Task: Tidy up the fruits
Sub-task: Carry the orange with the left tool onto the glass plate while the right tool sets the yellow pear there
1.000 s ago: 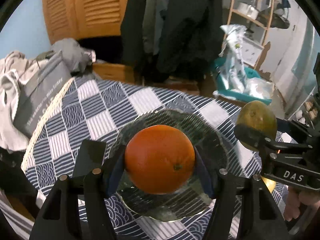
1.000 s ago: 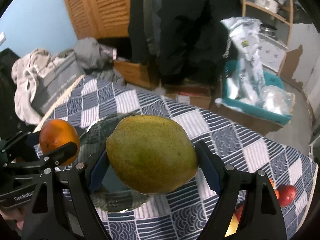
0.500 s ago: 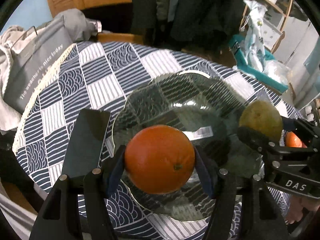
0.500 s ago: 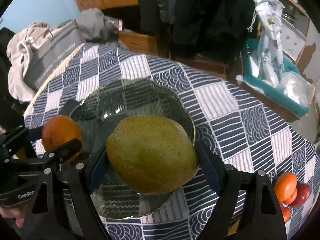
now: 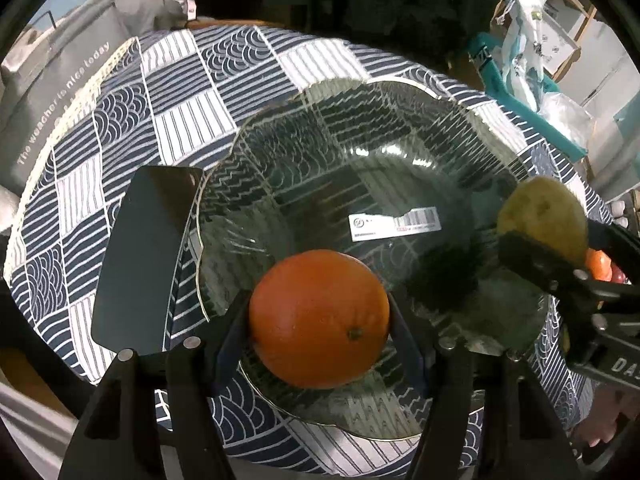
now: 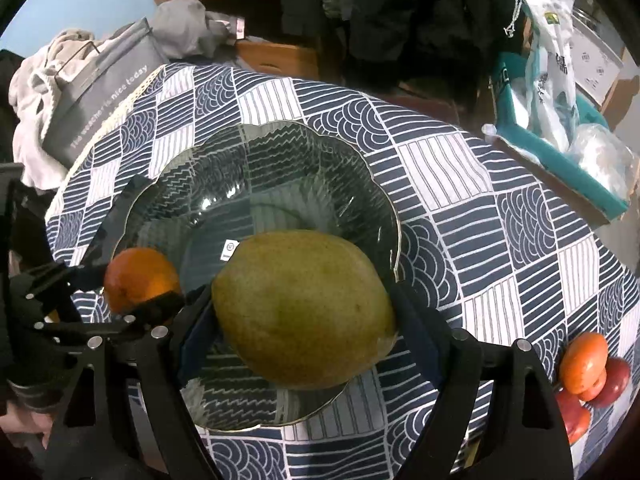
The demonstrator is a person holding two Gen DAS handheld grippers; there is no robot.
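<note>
Left gripper [image 5: 319, 322] is clamping a round orange fruit [image 5: 319, 319] over the near side of the scalloped clear glass bowl [image 5: 404, 128] on the blue-white patterned tablecloth [image 5: 120, 120]. Right gripper [image 6: 306, 312] is gripping a green-yellow mango [image 6: 304, 306] above the bowl. Red fruits [image 6: 584, 368] are lying near the cloth's right edge.

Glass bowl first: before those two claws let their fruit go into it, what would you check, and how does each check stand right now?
1. Orange gripped by left claw: ok, pads press both sides.
2. Mango gripped by right claw: ok.
3. Bowl empty of fruit: ok, only a label shows inside.
4. Both fruits over the bowl: ok, by both views.
5. Fruit touching the bowl's bottom: cannot tell.
6. Dark slab clear of the bowl: not ok, its corner meets the rim.
</note>
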